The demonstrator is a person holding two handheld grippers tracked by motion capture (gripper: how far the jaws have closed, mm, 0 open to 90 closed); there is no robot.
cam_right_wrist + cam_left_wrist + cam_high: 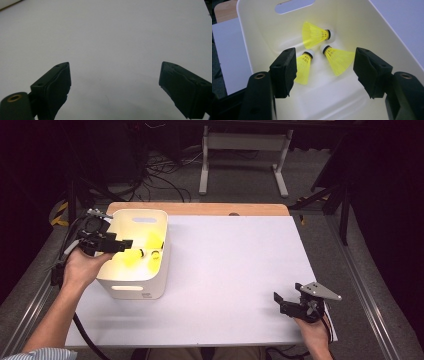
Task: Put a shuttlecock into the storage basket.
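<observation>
A white plastic bin [131,287] stands on the left part of the white table [230,260]. Three yellow shuttlecocks lie on its floor: one near the far wall [314,35], one to the right [339,58], and one to the left [302,68], partly behind a jaw. My left gripper [126,243] reaches over the bin's left rim, and its jaws [324,72] stand open above the shuttlecocks with nothing between the pads. My right gripper [286,291] hovers near the table's front right corner, open [115,85] over bare tabletop.
The table's far edge is a wooden strip [200,208]. Beyond it on the floor are a white metal frame [245,150] and tangled cables [160,175]. Metal rails run along both sides of the table. The bin has a handle slot [294,6] in its far wall.
</observation>
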